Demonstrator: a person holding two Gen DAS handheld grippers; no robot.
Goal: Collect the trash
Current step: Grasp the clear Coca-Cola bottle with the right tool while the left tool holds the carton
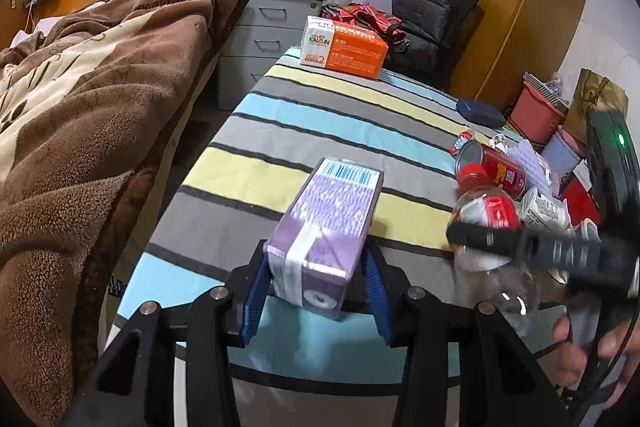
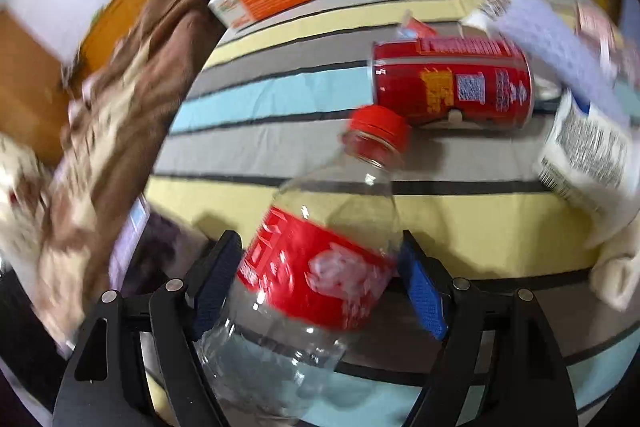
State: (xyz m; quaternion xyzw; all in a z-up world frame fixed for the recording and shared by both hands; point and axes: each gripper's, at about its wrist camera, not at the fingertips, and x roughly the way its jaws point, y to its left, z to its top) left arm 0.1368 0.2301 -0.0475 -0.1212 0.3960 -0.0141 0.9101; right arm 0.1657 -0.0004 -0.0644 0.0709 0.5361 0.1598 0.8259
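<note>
Left gripper (image 1: 316,267) clamps the purple carton (image 1: 324,223), barcode end pointing to twelve o'clock, while the right gripper (image 2: 320,275) stands wide around the clear bottle (image 2: 316,259), red cap toward one o'clock, and the orange pack (image 1: 344,47) reads KAIXIN.

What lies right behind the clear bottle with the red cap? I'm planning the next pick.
Behind the clear bottle a red can lies on its side on the striped cloth. Its far side and whatever is beneath it are hidden.
</note>
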